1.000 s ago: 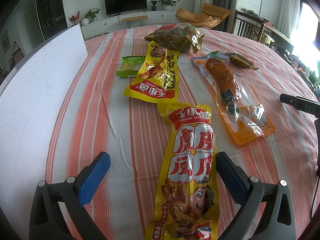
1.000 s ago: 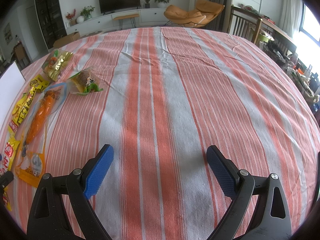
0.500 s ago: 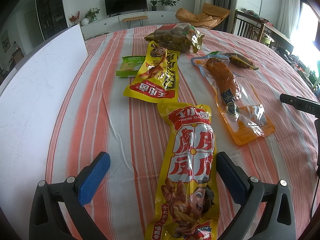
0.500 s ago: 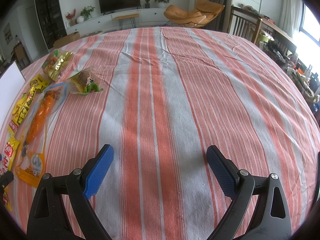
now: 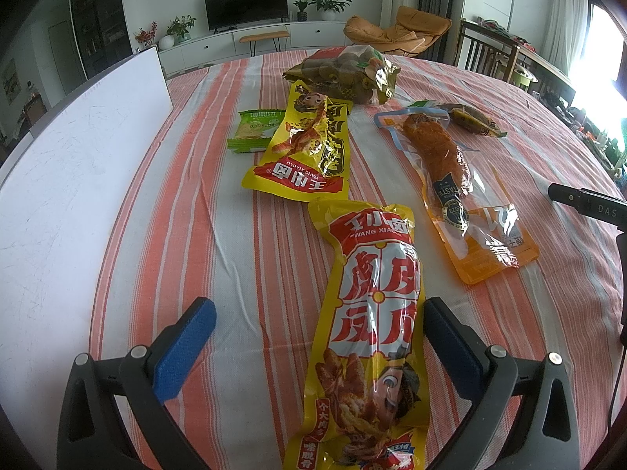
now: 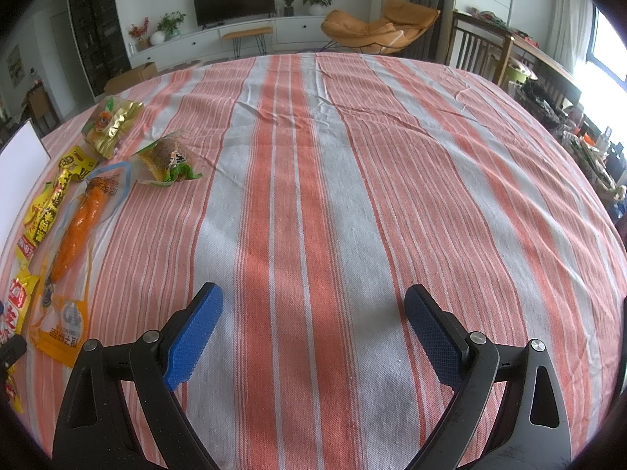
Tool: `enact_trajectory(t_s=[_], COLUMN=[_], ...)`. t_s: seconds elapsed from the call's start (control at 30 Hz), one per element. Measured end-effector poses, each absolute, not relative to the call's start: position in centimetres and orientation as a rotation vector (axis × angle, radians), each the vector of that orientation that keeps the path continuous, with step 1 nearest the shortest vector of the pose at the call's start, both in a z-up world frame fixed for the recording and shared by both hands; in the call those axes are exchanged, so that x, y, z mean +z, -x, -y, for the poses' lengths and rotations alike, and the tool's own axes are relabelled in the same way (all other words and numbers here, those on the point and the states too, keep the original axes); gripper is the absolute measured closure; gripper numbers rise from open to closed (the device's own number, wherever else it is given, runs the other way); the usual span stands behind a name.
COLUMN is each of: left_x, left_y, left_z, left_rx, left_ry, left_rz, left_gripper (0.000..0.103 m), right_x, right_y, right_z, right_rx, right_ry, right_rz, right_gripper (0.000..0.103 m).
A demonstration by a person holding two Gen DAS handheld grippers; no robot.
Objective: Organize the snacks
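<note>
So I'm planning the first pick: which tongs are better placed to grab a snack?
Left. The left tongs are open with the long yellow snack bag lying between their pads. The right tongs are open over bare striped tablecloth, snacks off to their left.

Between my left jaws lies a long yellow snack bag (image 5: pixel 372 325) reading "WANG XIAO". The yellow bag (image 5: pixel 303 149) beyond it reads "WANG XIAOLU" upside down. The orange sausage pack (image 5: pixel 450 180) says "TASTE". A black bar (image 5: pixel 588 203) shows "DAS".
</note>
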State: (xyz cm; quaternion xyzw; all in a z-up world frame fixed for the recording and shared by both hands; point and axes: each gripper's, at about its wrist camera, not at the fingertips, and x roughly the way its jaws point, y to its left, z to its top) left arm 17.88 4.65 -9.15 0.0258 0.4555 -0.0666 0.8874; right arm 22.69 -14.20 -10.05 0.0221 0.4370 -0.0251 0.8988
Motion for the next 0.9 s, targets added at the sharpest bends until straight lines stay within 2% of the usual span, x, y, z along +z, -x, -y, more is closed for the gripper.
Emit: enact_trajectory(t_s=[0.9], left_x=[-9.17], left_y=[-17.89], left_z=[-4.66], left_rx=[-0.138], left_ry=[-0.054], left_rz=[-0.947], left_gripper=[0.0], right_x=[-9.96], right_y=[-22.31], right_z=[14.06], right_rx=[-0.06], right_ry=[-0.049], right_rz=[-0.905], right_gripper=[0.007])
